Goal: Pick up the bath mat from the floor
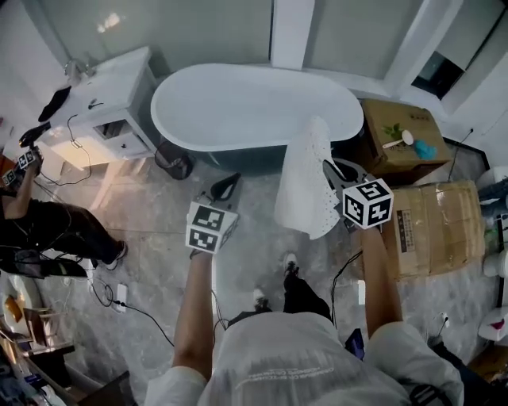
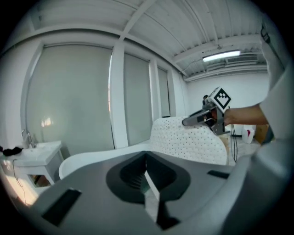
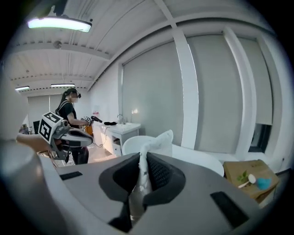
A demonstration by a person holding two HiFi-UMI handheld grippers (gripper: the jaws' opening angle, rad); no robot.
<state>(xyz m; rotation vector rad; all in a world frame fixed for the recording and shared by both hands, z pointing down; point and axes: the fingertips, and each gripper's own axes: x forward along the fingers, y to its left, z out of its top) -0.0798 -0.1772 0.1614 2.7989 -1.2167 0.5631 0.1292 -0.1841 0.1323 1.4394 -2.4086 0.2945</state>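
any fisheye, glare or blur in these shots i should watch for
Head view: evenly lit, slightly soft, with a small glare patch on the frosted window. Left gripper view: heavy fisheye with black corners, bowed window frames and a bright ceiling light. Right gripper view: same fisheye, its strip light blown out, and the bath mat pinched in the jaws looks soft at such close range.

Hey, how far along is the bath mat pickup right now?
Done: the bath mat looks clear of the floor, hanging by the bathtub. In hand: the right tongs pinch its top edge; the left tongs are empty. Left: nothing I can see, except deciding where it goes.
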